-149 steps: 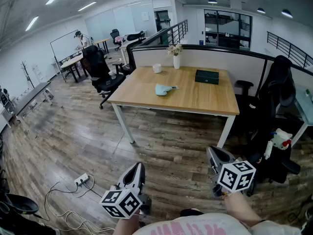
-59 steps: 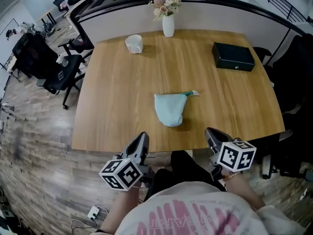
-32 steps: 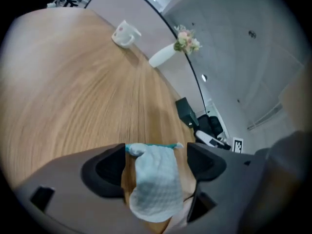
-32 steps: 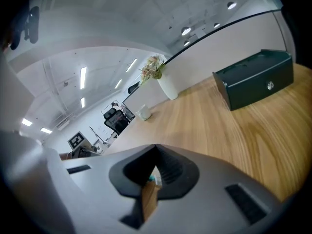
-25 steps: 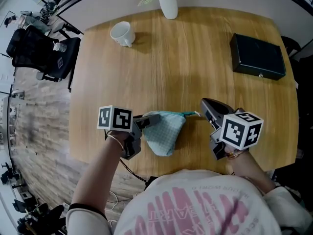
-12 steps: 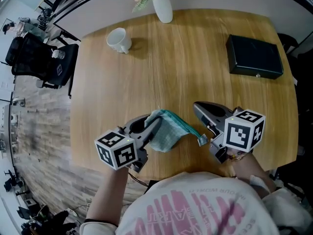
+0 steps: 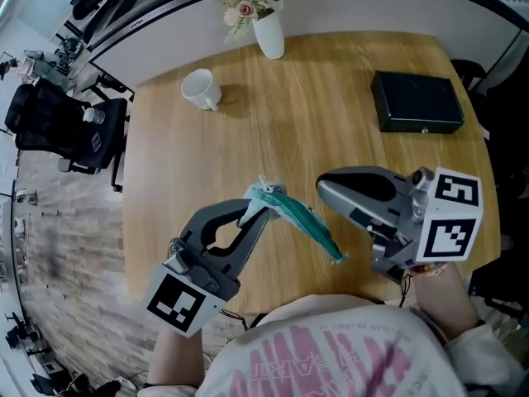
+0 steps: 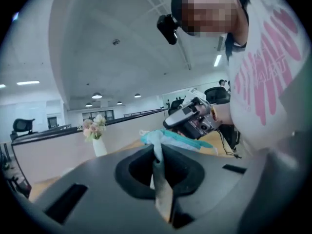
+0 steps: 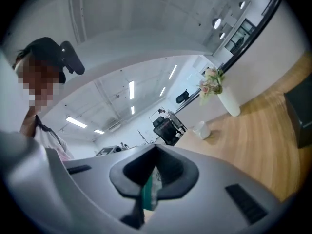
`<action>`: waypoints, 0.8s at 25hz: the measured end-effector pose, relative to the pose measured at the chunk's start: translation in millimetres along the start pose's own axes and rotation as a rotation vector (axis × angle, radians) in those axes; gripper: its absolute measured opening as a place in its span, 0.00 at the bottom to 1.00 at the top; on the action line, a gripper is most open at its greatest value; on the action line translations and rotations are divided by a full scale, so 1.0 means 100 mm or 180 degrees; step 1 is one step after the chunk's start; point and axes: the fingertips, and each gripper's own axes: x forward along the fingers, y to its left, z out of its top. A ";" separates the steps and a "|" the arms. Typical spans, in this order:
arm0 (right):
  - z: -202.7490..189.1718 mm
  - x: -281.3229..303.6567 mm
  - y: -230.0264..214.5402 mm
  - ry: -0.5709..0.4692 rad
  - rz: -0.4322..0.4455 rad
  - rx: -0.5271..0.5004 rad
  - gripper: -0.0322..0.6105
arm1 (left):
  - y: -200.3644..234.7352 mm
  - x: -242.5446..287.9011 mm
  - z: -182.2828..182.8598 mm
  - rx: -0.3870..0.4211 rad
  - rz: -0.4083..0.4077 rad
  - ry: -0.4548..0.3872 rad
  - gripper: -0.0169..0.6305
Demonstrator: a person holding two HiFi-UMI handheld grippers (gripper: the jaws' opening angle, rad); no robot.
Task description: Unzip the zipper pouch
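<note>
pouch place: the pouch (image 7: pixel 291 213) hung in the air over the near edge of the worktop (image 7: pixel 331 98). We saw it touching only the grippers.
left gripper: the left gripper (image 8: pixel 157 165) had just closed its jaws and was clamped on the pale cloth corner at the pouch's left end.
right gripper: the right gripper (image 9: pixel 150 189) had its jaws together on a thin dark-teal bit. We took this for the zipper tab but couldn't confirm it.
key relation: in the head view the pouch's long axis slanted from the left gripper down and right toward the right gripper. The zipper line therefore lay between the two grippers, one hand at each end and neither nearer.
pouch look: mint cloth with a darker teal zipper band, seen almost edge-on, flat and a bit slack. We couldn't tell if the zipper was open.
next move (our guess): the tab has to travel along that slanted line while the left end is held.
</note>
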 end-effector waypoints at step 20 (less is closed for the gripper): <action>-0.09 1.04 1.19 0.1045 0.1553 0.1253 0.25 | -0.10 -0.99 0.50 0.0085 -0.1180 -0.0694 0.05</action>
